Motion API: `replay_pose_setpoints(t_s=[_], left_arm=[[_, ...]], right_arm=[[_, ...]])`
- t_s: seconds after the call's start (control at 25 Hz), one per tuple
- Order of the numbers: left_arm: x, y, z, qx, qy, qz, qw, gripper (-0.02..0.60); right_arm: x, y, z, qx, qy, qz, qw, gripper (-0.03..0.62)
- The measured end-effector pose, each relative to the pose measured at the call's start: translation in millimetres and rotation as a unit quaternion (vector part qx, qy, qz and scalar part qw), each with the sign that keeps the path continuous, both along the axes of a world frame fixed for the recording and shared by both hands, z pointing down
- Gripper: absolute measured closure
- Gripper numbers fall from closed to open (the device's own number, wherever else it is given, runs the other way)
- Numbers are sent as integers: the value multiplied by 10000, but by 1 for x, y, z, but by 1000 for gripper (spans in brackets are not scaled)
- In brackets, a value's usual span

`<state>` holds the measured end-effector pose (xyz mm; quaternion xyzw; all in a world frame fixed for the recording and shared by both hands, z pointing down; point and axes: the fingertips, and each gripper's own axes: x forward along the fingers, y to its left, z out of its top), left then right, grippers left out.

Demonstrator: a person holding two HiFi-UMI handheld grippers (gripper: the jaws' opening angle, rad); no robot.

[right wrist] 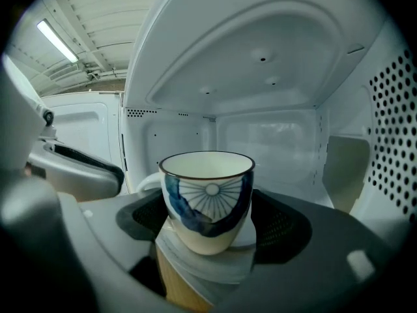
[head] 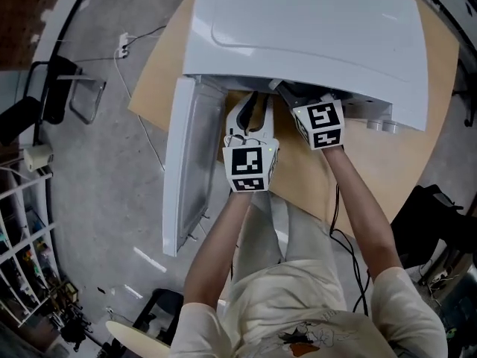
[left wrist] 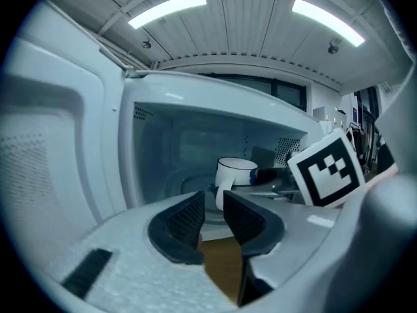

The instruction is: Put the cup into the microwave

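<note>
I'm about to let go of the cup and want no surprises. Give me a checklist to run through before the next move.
1. The microwave door swung open: ok.
2. The cup inside the cavity: ok.
3. The cup upright: ok.
4. The right hand-held gripper shut on the cup: ok.
5. The cup's base resting on the floor of the cavity: cannot tell.
6. The left hand-held gripper outside the cavity, jaws apart and empty: ok.
</note>
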<state>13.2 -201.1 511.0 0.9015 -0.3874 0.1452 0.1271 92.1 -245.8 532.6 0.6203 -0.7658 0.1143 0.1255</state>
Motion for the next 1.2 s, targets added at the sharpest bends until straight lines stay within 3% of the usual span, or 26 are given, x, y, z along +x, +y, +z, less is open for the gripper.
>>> replay_pose_setpoints(t_s=[0.4, 0.76, 0.96, 1.08, 1.2], left_arm=[[18, -5, 12, 88, -235, 472, 9986, 479], [15, -20, 17, -57, -120, 69, 9999, 483], [11, -17, 18, -148, -104, 72, 9998, 483], [4, -2, 16, -219, -87, 124, 9996, 483], [-6, 20, 9, -327, -60, 169, 9993, 483]], right_arm=[[1, -2, 1, -124, -6, 20, 9999, 206], [5, 23, 10, -535, -22, 303, 9981, 203], [7, 58, 4, -537, -27, 425, 9976, 204], [4, 80, -8, -518, -116, 475, 9975, 220], [1, 106, -28, -450, -222, 569, 9971, 285]])
